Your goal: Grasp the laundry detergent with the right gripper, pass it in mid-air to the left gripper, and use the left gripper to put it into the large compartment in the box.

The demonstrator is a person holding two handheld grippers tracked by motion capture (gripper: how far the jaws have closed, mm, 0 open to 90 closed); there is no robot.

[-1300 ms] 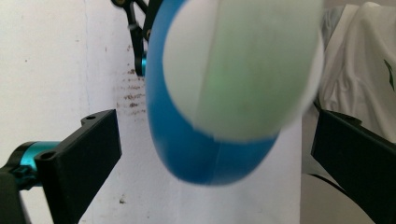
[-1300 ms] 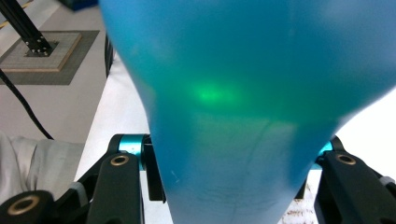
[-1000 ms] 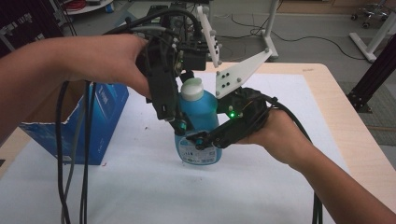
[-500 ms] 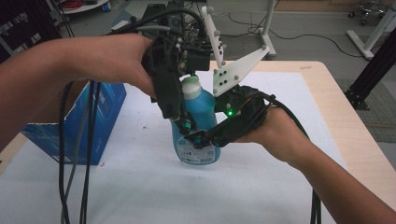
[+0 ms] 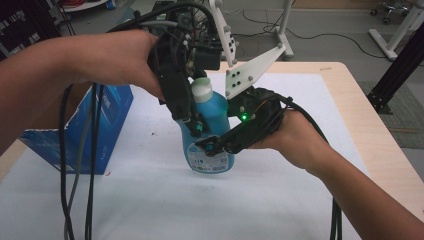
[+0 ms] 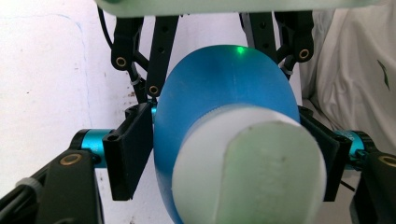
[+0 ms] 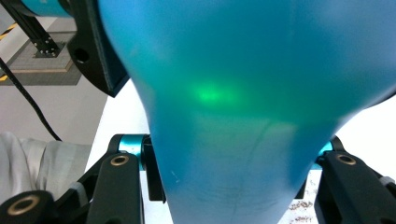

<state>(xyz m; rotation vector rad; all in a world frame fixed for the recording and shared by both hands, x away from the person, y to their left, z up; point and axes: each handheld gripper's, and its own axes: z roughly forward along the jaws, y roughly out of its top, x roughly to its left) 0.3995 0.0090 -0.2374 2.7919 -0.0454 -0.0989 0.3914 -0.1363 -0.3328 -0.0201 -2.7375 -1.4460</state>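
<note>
1. Blue plastic bottle with a white cap (image 5: 210, 125) stands upright on the white sheet covering the table (image 5: 280, 200), near its middle, printed label low on its front.
2. Right gripper (image 5: 212, 147) comes in level from the right, hand (image 5: 295, 140) wrapped around its body, forearm running off to the lower right corner. Its jaws are clamped on the lower body of the bottle; the right gripper view has the blue wall (image 7: 243, 116) pressed between both black jaws.
3. Left gripper (image 5: 192, 125) points steeply down from above and to the left, hand (image 5: 120, 65) gripping its body, forearm entering from the left edge.
4. Left jaws have just been closing, with the bottle between them; in the left gripper view the pads (image 6: 130, 154) sit against both sides of the upper body below the cap (image 6: 250, 172), so it is pinching the bottle.
5. Blue cardboard box (image 5: 95, 125) sits at the table's left edge, well apart from the bottle.
6. Black cables (image 5: 77, 165) hang from the left gripper down the left side.
</note>
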